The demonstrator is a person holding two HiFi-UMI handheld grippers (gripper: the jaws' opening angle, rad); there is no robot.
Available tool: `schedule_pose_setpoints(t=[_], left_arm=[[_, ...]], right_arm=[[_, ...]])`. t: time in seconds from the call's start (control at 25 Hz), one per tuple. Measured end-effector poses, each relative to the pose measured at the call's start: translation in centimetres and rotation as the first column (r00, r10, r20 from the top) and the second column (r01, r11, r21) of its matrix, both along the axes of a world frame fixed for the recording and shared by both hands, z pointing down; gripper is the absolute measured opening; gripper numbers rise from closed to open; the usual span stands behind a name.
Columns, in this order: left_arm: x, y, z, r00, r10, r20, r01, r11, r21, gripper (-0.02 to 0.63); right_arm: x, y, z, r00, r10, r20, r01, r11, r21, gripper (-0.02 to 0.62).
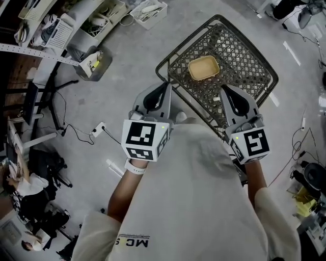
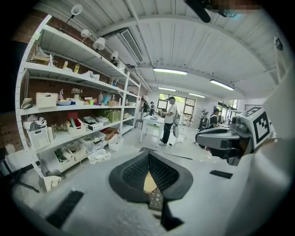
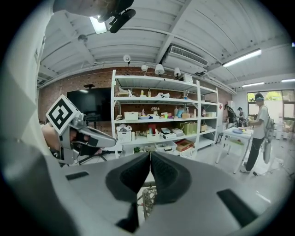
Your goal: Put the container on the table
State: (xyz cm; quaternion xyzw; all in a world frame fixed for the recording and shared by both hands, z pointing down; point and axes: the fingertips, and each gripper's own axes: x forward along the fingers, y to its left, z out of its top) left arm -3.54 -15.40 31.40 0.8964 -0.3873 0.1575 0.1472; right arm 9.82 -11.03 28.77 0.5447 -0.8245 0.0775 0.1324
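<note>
A shallow yellow container (image 1: 204,68) lies inside a black wire-mesh cart (image 1: 244,56) on the concrete floor. In the head view my left gripper (image 1: 164,87) is at the cart's near left edge and my right gripper (image 1: 227,94) is over its near right side, both short of the container. Each gripper is shut with nothing between its jaws. In the left gripper view the left gripper (image 2: 148,155) has its tips together, and the container (image 2: 148,182) and cart mesh (image 2: 155,199) show below them. The right gripper (image 3: 150,154) shows only cart mesh (image 3: 148,199) beneath it.
White shelving (image 2: 69,115) full of baskets and boxes runs along the left wall, with bins (image 1: 147,11) on the floor beside it. A white table (image 2: 154,123) stands farther off, a person (image 2: 169,120) next to it. Cables and a power strip (image 1: 98,130) lie on the floor.
</note>
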Motion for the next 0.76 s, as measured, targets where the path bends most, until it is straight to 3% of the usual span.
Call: schedule_pose_setpoints(t=[0.76], left_arm=[[1.0, 1.5, 0.9, 1.0, 0.012, 0.002, -0.012, 0.999, -0.033, 0.023]], right_arm=[[1.2, 1.3, 0.8, 1.0, 0.023, 0.017, -0.023, 0.999, -0.023, 0.02]])
